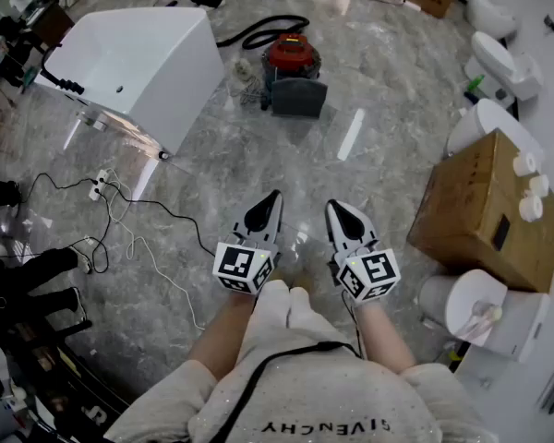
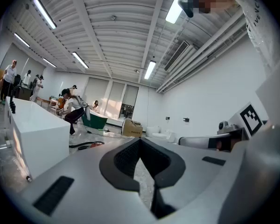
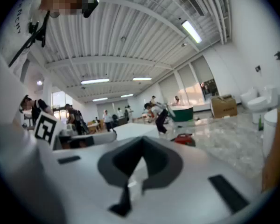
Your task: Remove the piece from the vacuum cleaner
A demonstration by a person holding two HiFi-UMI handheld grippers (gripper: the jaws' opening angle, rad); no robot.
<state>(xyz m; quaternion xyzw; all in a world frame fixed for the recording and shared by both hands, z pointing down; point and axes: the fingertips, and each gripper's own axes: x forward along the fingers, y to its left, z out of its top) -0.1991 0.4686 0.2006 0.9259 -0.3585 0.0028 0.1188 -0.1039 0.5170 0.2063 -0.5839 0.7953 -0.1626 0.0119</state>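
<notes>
vacuum cleaner [image 1: 291, 72], long axis seemingly toward camera

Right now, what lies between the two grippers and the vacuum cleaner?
Bare marble floor separates the shut left gripper and right gripper from the vacuum cleaner, as the head view shows.

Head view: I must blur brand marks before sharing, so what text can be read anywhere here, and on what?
"GIVENCHY": on the person's shirt, upside down in this view.
Only square marker patterns, no words, on the left gripper and right gripper.
Too small to read: the dark label on the cardboard box.
No legible print on the vacuum cleaner.
</notes>
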